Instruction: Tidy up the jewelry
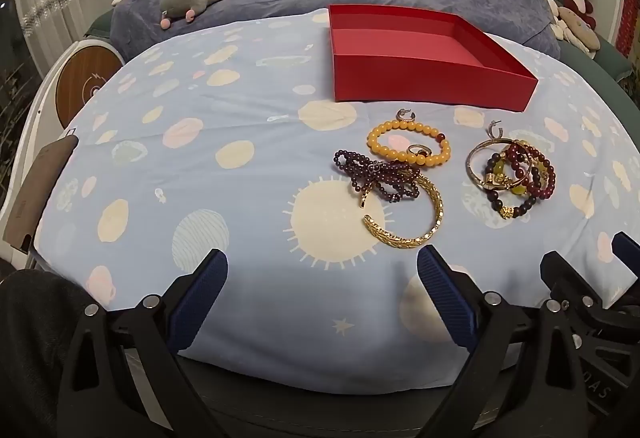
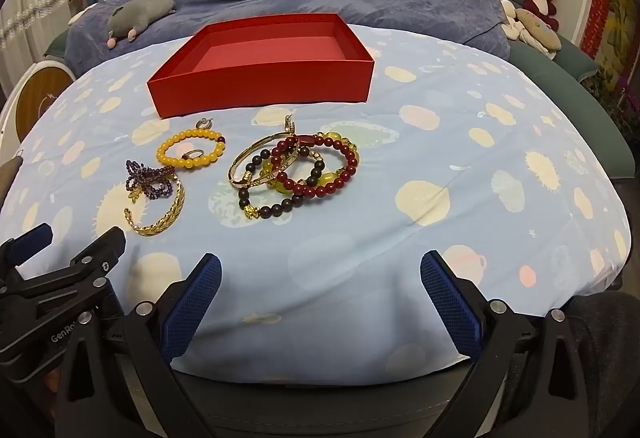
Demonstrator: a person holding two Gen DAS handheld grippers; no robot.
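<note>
The jewelry is laid out in two loose heaps on the cloth-covered worktop (image 2: pixel 440 166), just in front of the empty red box (image 2: pixel 260 94), presumably for easy sorting into it. The gold cuff (image 1: pixel 404 214) lies flat, its gap turned left (towards the sun print). Both the left gripper (image 1: pixel 322 290) and the right gripper (image 2: pixel 320 294) are held back with jaws wide, gripping nothing.
</note>
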